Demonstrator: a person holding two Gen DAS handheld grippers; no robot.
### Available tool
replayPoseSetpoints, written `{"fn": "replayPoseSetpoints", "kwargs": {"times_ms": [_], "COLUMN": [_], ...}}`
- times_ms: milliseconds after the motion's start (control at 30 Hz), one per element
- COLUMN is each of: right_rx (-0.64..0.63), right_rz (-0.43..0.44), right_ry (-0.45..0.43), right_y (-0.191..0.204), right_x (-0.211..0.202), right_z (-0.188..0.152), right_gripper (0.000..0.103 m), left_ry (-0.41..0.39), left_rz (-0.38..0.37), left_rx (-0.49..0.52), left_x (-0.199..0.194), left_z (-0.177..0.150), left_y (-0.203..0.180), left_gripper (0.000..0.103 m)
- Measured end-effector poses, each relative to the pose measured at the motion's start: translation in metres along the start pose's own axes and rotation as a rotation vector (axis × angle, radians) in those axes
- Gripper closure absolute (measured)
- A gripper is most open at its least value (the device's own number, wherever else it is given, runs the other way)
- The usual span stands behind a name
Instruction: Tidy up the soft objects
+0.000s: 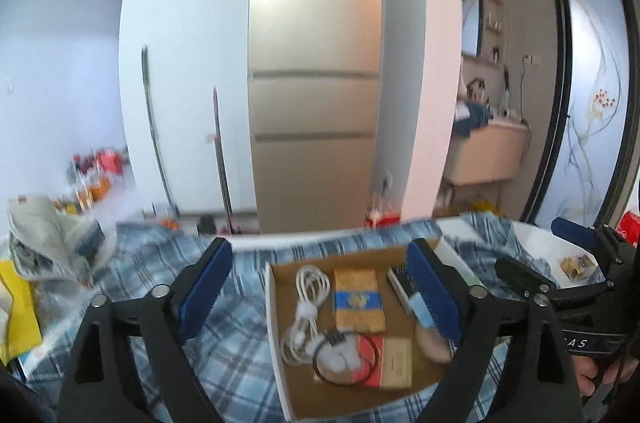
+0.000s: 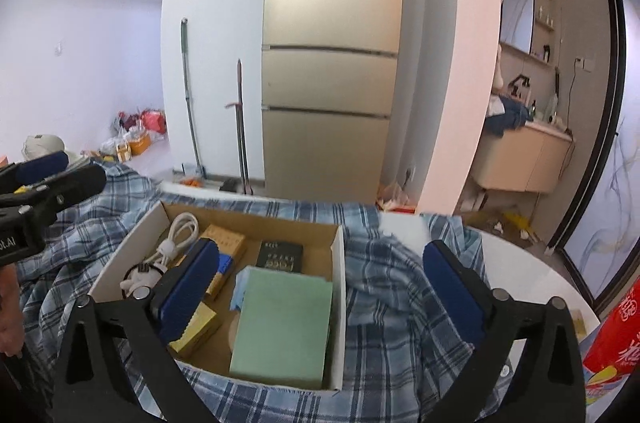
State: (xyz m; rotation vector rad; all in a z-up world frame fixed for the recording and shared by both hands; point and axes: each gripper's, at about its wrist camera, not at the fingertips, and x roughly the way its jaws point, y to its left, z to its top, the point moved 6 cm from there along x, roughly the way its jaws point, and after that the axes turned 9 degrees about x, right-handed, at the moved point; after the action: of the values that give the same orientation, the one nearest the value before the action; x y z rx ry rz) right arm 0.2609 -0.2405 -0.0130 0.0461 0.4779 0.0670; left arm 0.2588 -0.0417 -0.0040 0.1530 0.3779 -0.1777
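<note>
The left gripper [image 1: 320, 287] stands spread wide with nothing between its blue, ribbed rubber pads [image 1: 206, 287]; the right gripper [image 2: 332, 287] is likewise released and empty, black angular arms behind matte blue pads. Below both claws lies the soft task item, a blue-and-white plaid cloth [image 2: 384, 287], thin and rumpled into loose folds, spread under and around an open cardboard box [image 2: 338, 303]. The box is shallow and rectangular, white outside, raw brown inside. In it sit a coiled white cable [image 1: 304, 303], a flat pale-green sheet [image 2: 284, 331] and small printed cartons. Beyond the right claw's right finger the cloth bunches over a smooth white round table [image 2: 532, 263]. Far ahead stands a glossy beige fridge [image 1: 316, 63].
</note>
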Motion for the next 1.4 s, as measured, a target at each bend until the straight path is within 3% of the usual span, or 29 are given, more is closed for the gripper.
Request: {"fn": "replayPoseSetpoints", "kwargs": {"times_ms": [33, 133, 400, 700, 1167, 1400], "right_rx": [0.003, 0.012, 0.052, 0.076, 0.064, 0.067], "right_rz": [-0.001, -0.052, -0.033, 0.021, 0.071, 0.067], "right_ry": [-0.015, -0.064, -0.174, -0.274, -0.396, -0.427], "right_y": [-0.001, -0.006, -0.016, -0.013, 0.007, 0.009], "right_x": [-0.002, -0.011, -0.046, -0.108, -0.198, -0.217], "right_z": [0.002, 0.009, 0.038, 0.061, 0.053, 0.048], "right_gripper": [0.001, 0.001, 0.001, 0.001, 0.001, 0.001], "left_ry": [-0.039, -0.131, -0.146, -0.262, -0.438, -0.468], "left_rz": [0.014, 0.046, 0.064, 0.093, 0.071, 0.078], "left_rx": [0.012, 0.016, 0.01, 0.055, 0.051, 0.03], "left_x": [-0.006, -0.022, -0.045, -0.125, -0.237, -0.26], "left_z": [0.003, 0.011, 0.025, 0.043, 0.043, 0.036], "left_y": [0.0, 0.001, 0.003, -0.007, -0.018, -0.014], "left_gripper": [0.0, 0.0, 0.0, 0.0, 0.0, 0.0]}}
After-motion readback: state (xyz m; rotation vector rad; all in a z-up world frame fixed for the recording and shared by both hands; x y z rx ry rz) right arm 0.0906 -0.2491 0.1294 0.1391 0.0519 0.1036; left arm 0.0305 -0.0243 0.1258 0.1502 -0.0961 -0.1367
